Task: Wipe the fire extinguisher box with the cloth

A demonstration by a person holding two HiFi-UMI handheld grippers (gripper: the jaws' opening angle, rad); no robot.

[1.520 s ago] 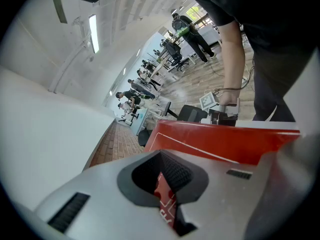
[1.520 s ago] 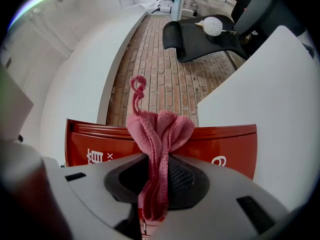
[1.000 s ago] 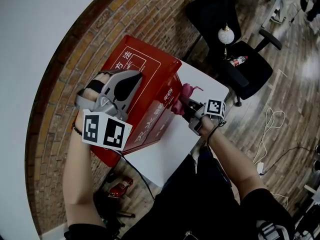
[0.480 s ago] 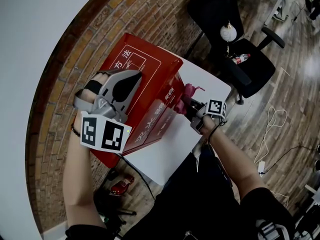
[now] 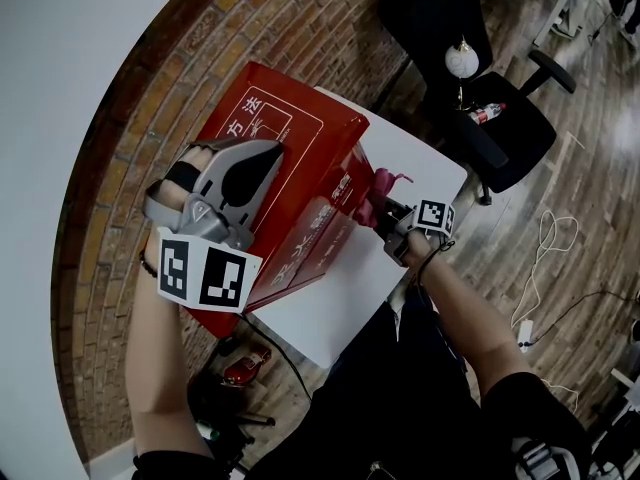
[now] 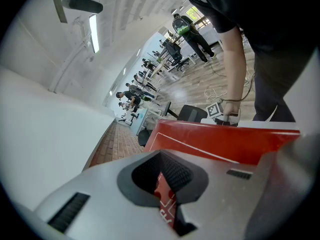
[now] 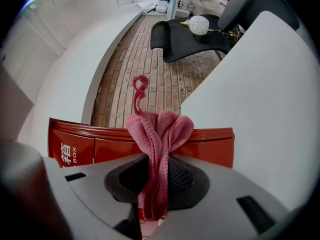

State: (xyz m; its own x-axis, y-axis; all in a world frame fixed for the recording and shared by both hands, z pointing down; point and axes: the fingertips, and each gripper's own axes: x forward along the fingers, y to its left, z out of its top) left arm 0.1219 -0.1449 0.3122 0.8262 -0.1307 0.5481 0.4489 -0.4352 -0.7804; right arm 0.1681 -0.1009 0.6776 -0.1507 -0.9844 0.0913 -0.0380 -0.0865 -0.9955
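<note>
The right gripper [image 5: 383, 210] has its jaws clamped on a pink cloth [image 5: 377, 184]. In the right gripper view the cloth [image 7: 159, 134] runs down between the two dark pads as a narrow folded band. It bunches out above them, and a thin loop stands up from the bunch. The right gripper [image 7: 157, 184] points at the red fire extinguisher box [image 7: 100, 146], and the bunched cloth sits in front of the box's upper edge, near its right-hand corner. From the head view the cloth lies against the side of the box that carries white characters.

The left gripper [image 5: 268, 156] has its jaws together with nothing between them. It lies over the top panel of the fire extinguisher box [image 5: 300, 138], and the left gripper view [image 6: 167, 184] shows that red panel [image 6: 225, 141] just beyond the jaws. Whether the tips touch it cannot be told.

The box stands along the left edge of a white desk [image 5: 340, 298], beside a brick floor strip. A black office chair [image 5: 470, 118] stands past the desk's far corner.
</note>
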